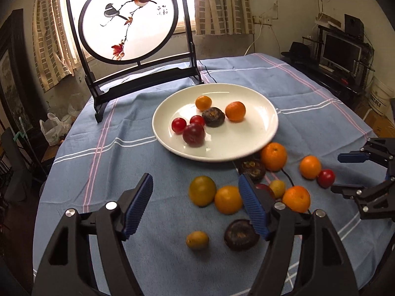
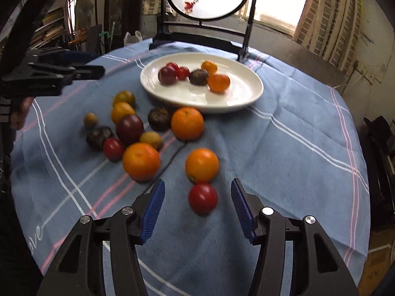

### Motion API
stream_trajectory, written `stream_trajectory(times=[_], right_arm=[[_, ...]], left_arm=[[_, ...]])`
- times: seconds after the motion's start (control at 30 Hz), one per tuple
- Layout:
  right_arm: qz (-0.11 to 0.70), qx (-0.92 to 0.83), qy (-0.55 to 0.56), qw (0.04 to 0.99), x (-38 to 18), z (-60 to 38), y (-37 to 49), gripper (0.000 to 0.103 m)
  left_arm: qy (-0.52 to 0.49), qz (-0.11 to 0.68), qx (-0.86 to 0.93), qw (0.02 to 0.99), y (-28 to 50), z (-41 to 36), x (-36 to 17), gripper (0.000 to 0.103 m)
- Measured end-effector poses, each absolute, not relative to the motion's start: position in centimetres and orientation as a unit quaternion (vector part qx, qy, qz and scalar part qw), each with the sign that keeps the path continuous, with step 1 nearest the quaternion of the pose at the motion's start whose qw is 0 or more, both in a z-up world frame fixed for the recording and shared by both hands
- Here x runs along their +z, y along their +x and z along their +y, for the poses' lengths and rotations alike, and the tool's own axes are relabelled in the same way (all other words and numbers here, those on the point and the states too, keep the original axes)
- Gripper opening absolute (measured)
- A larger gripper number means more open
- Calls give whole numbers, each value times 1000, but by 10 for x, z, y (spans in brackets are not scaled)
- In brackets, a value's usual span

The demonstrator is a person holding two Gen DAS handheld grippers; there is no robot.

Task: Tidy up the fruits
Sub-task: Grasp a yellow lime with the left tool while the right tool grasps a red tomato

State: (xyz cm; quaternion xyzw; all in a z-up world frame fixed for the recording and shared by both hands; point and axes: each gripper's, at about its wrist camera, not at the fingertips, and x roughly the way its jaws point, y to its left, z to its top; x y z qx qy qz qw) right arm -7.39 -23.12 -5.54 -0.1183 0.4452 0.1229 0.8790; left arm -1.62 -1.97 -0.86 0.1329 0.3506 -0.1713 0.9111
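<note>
Plate (image 1: 259,135) sits mid-counter (image 1: 98,172) on cloth (image 1: 321,103), six fruits in it. Framed screen (image 1: 130,19) stands behind the plate. Loose fruit cluster (image 2: 138,133) lies on cloth before the plate.

A white plate (image 1: 259,113) lies beyond the left jaws, holding two small oranges (image 1: 235,111), two red tomatoes (image 1: 178,125), a dark plum (image 1: 193,134) and a brown wrinkled fruit (image 1: 213,116). Nearer, loose fruit is scattered on the counter: a red tomato (image 2: 203,198) sits just ahead of the right jaws, between them, touching an orange (image 2: 202,164) beyond it.
</note>
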Motion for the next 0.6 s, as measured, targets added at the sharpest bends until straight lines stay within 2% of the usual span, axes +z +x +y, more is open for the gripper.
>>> stream_trajectory(times=[0.07, 0.17, 0.2, 0.23, 0.27, 0.6], right_arm=[[457, 120, -116, 874, -67, -234, -73, 56], [464, 124, -115, 869, -77, -233, -69, 49], [463, 128, -114, 869, -78, -233, -69, 43], [464, 132, -117, 868, -78, -231, -67, 31], [463, 131, -122, 868, -78, -229, -67, 29], [446, 147, -102, 877, -63, -231, -81, 28]], left_arm=[[135, 356, -185, 906, -27, -23, -15, 70], [145, 364, -206, 897, -42, -30, -27, 70], [153, 367, -214, 892, -47, -34, -32, 70], [162, 369, -221, 888, -53, -38, -36, 70], [169, 369, -227, 886, -57, -42, -39, 70], [206, 377, -262, 864, -72, -44, -64, 70]])
